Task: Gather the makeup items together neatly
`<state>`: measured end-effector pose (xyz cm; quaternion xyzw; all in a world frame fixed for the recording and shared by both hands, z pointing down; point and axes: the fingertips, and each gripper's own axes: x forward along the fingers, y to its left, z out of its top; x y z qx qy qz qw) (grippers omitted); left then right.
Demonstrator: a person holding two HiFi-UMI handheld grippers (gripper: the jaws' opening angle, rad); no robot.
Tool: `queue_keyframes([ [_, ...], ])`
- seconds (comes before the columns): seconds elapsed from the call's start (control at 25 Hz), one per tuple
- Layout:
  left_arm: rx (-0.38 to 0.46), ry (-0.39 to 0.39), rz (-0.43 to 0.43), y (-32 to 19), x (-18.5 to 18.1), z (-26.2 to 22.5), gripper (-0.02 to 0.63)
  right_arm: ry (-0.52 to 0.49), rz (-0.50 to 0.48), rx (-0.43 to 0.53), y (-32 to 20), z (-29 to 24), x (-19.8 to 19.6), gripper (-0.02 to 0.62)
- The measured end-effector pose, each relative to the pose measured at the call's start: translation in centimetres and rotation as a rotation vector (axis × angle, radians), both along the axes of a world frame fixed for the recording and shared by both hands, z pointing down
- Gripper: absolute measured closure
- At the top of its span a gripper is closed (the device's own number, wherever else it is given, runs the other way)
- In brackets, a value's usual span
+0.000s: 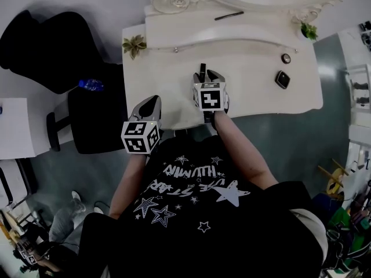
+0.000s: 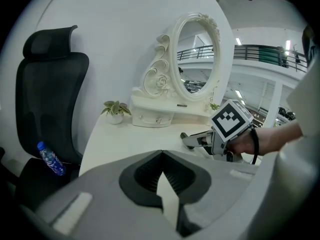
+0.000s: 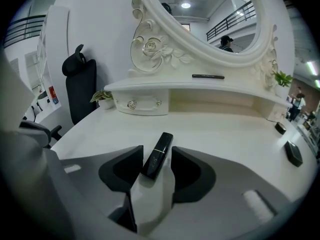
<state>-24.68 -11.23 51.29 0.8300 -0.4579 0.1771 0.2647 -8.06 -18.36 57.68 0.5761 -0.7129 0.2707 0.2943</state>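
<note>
Your right gripper [image 1: 209,74]: jaws apart, straddling black lipstick tube [image 3: 156,155]. Tube lies flat on white dressing table [image 1: 255,97], near front edge. Your left gripper [image 1: 152,101]: jaws together, nothing between them, over table's front-left corner. Black compact [image 1: 282,79] well apart, toward table's right end

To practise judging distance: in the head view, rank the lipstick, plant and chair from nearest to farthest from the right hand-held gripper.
1. Lipstick, between the right hand-held gripper's jaws.
2. Plant, at the table's back left corner.
3. Chair, off the table, far left.
</note>
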Motion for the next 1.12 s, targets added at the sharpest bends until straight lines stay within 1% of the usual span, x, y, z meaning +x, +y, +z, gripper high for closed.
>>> queue_keyframes([
  [0.16, -0.007, 0.001, 0.0, -0.3, -0.2, 0.2, 0.604, 0.028, 0.01, -0.025, 0.1, 0.2, 0.2, 0.463],
  [0.4, -0.017, 0.008, 0.007, -0.6, -0.1, 0.5, 0.604, 0.047, 0.028, -0.009, 0.2, -0.1, 0.9, 0.466],
  [0.64, -0.016, 0.017, 0.033, -1.3, 0.8, 0.7, 0.604, 0.062, 0.066, 0.01, 0.2, -0.6, 2.9, 0.466],
  [0.92, -0.019, 0.029, 0.067, -1.8, 2.1, 0.7, 0.604, 0.071, 0.099, 0.001, 0.7, -0.5, 4.8, 0.466],
  [1.12, -0.022, 0.034, 0.087, -2.0, 2.5, 0.9, 0.604, 0.072, 0.113, -0.016, 1.2, 0.1, 5.5, 0.466],
])
